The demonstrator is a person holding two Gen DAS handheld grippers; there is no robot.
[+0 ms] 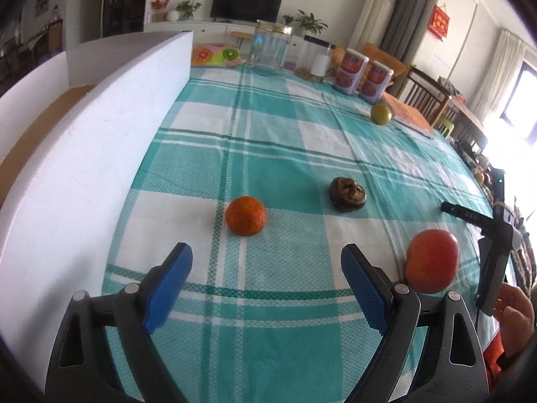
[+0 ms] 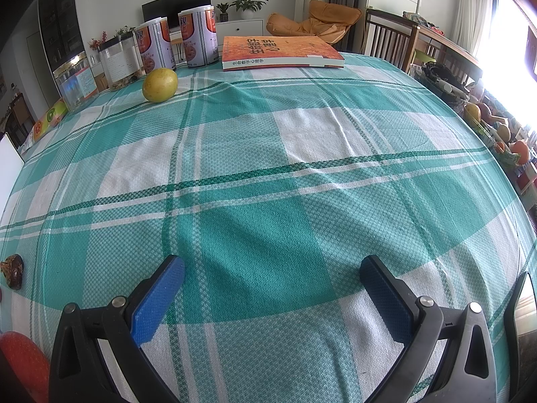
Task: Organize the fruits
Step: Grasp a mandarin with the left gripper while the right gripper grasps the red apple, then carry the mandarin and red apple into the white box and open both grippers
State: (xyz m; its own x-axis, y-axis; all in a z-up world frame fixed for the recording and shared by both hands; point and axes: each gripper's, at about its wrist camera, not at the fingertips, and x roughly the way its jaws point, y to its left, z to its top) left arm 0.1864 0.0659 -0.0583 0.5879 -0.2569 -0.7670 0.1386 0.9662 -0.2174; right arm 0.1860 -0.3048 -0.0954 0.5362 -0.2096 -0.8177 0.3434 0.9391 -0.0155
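In the left wrist view a mandarin (image 1: 246, 215) lies on the green checked tablecloth (image 1: 275, 154), just beyond my left gripper (image 1: 266, 262), which is open and holds nothing. A dark brown wrinkled fruit (image 1: 347, 193) lies further right, a red apple (image 1: 432, 261) sits beside the right finger, and a yellow-green fruit (image 1: 381, 113) rests far back. In the right wrist view my right gripper (image 2: 272, 273) is open above bare cloth. The yellow-green fruit (image 2: 160, 84) lies far left, the brown fruit (image 2: 12, 271) and the apple (image 2: 20, 362) at the left edge.
A white foam board (image 1: 87, 154) walls the left side. Glass jars (image 1: 268, 48), two cans (image 1: 362, 74) and an orange book (image 2: 280, 52) line the far edge. The other handheld gripper (image 1: 490, 255) and a hand (image 1: 513, 312) show at right. A fruit basket (image 2: 496, 134) stands off the table's right.
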